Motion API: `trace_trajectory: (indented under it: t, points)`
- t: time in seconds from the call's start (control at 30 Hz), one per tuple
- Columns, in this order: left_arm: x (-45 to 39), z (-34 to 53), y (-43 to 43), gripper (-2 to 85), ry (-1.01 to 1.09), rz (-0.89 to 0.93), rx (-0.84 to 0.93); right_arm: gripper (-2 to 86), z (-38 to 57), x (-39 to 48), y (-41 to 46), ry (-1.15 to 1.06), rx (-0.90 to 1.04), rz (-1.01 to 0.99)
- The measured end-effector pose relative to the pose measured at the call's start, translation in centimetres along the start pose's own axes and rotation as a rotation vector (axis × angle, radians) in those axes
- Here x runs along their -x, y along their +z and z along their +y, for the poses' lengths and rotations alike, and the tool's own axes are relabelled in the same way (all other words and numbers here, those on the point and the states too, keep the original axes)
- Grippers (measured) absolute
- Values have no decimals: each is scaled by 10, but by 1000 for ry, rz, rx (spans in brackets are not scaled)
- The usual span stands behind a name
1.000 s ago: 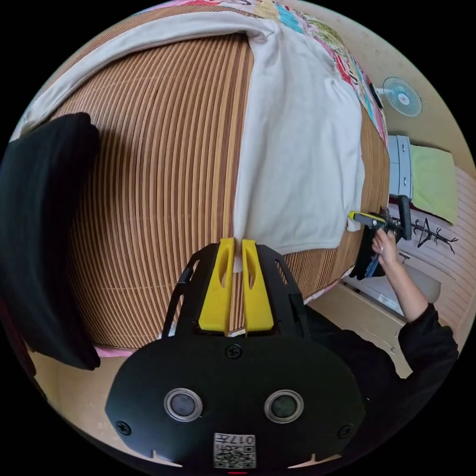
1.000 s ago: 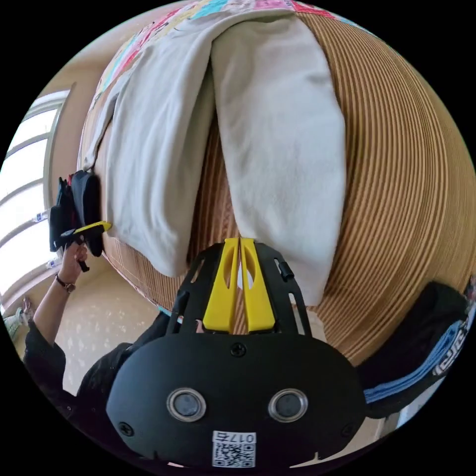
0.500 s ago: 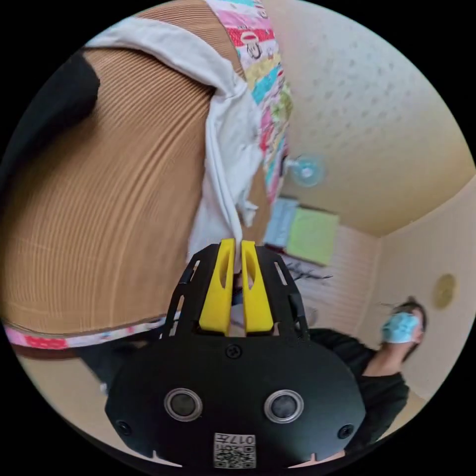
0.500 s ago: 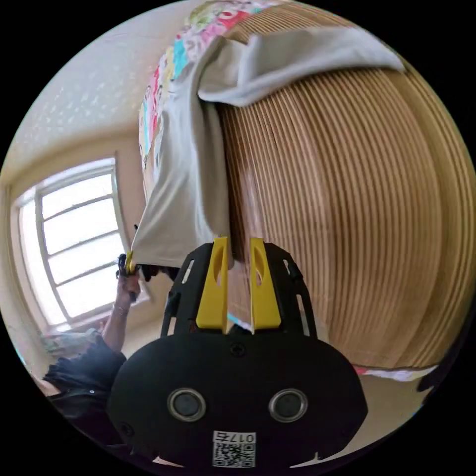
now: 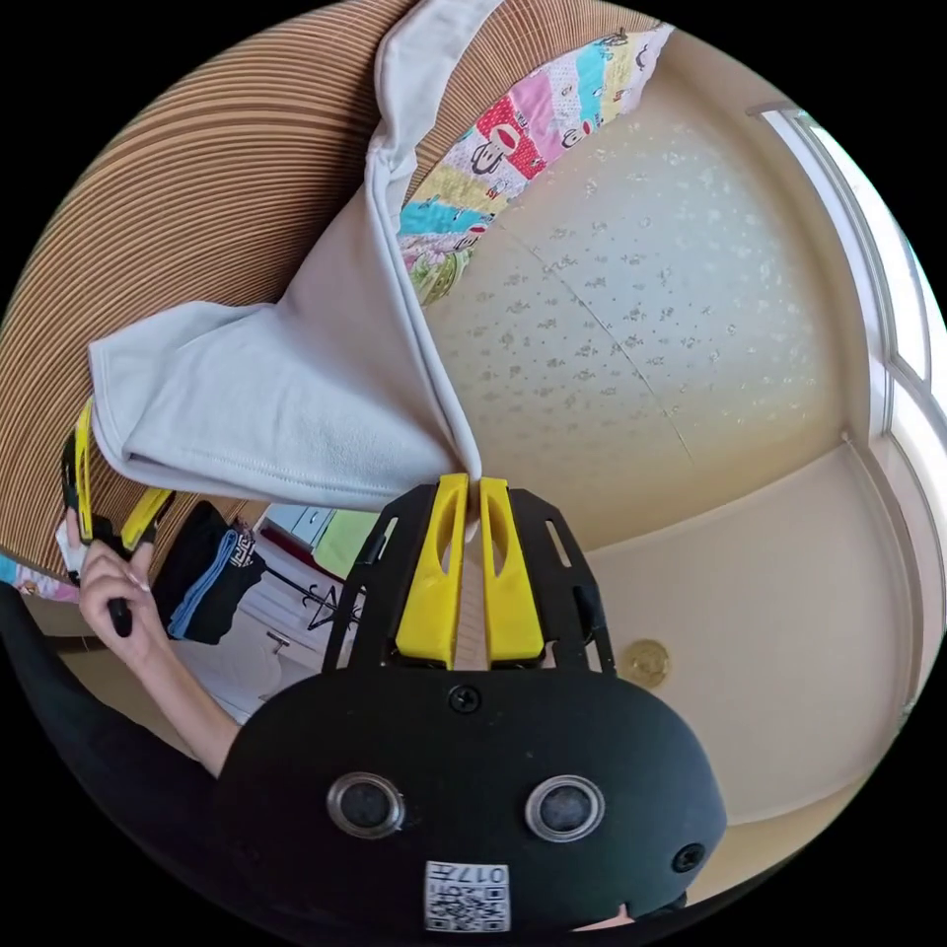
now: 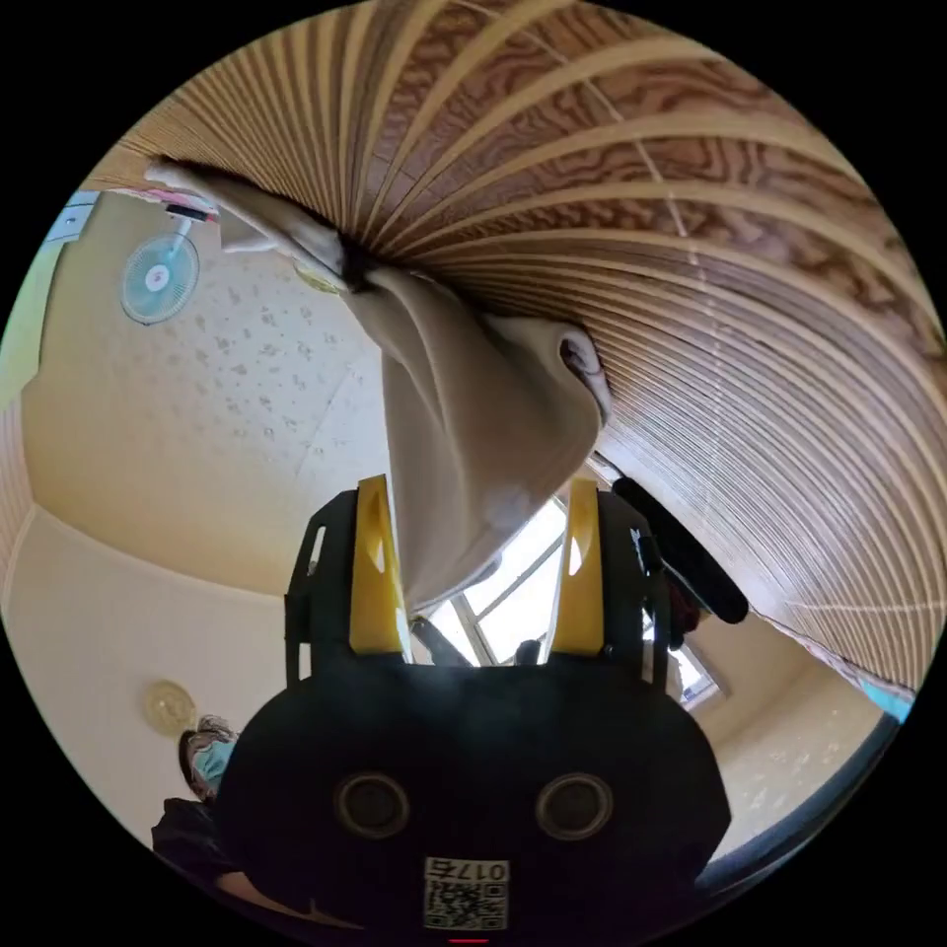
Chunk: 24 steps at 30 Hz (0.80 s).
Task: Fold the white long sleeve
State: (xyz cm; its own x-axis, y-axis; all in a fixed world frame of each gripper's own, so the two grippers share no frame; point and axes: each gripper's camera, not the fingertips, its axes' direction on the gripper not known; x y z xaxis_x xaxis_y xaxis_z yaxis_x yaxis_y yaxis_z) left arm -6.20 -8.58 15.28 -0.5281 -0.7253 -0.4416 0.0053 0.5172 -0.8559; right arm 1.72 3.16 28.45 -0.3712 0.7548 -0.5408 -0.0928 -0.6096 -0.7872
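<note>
The white long sleeve [image 5: 296, 395] is lifted off the striped bamboo mat [image 5: 197, 178] and stretches from my left gripper [image 5: 472, 485] up to the mat. The left jaws are shut on a pinch of its edge. My right gripper [image 5: 113, 488], held in a hand, shows at the far left of the left gripper view, just below the garment's other corner, with its yellow jaws apart. In the right gripper view the right gripper [image 6: 477, 488] stands wide open. A fold of the white long sleeve [image 6: 464, 424] hangs between the jaws, close to the left one, not pinched.
A colourful patchwork quilt [image 5: 513, 128] lies at the mat's far edge. Black clothes with a blue band [image 5: 207, 582] hang beside a cabinet. A fan [image 6: 158, 278] stands by the wall and a window [image 5: 888, 266] is at the right. The bamboo mat [image 6: 691, 247] is very close overhead in the right gripper view.
Both grippers have risen and tilted upward, lifting the garment's hem off the mat. The right gripper has opened and let go of the cloth; the left stays shut on it.
</note>
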Motion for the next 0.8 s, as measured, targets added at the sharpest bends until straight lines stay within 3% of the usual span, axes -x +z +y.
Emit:
trace_trajectory:
  t: [0.13,0.23,0.3,0.37,0.4,0.43,0.5,0.67,0.73,0.8]
  points:
    - [-21,-2,-9,2,20,-68,-31,76,-2,15,-24,-10,-169,-5]
    - [-44,-3,-19,1,114,-233,24,40,1,84,-31,-186,-68,126]
    - [-63,-1,-21,0,261,-414,118,34,34,166,-30,-468,61,397]
    - [-76,15,-22,0,415,-817,223,32,76,220,-29,-698,121,647]
    - [-75,21,-20,0,445,-933,247,30,101,239,-31,-808,150,789]
    - [-63,33,-16,0,496,-1122,305,30,110,244,-33,-840,168,844]
    - [-26,47,-13,2,490,-1246,358,29,133,230,-45,-866,213,1004]
    - [106,62,-62,15,168,-1341,119,27,115,147,-84,-631,212,1438]
    - [130,79,-88,26,22,-1373,-31,28,114,146,-98,-573,132,1454]
    - [135,101,-105,36,-19,-1314,-146,39,120,173,-99,-657,49,1376]
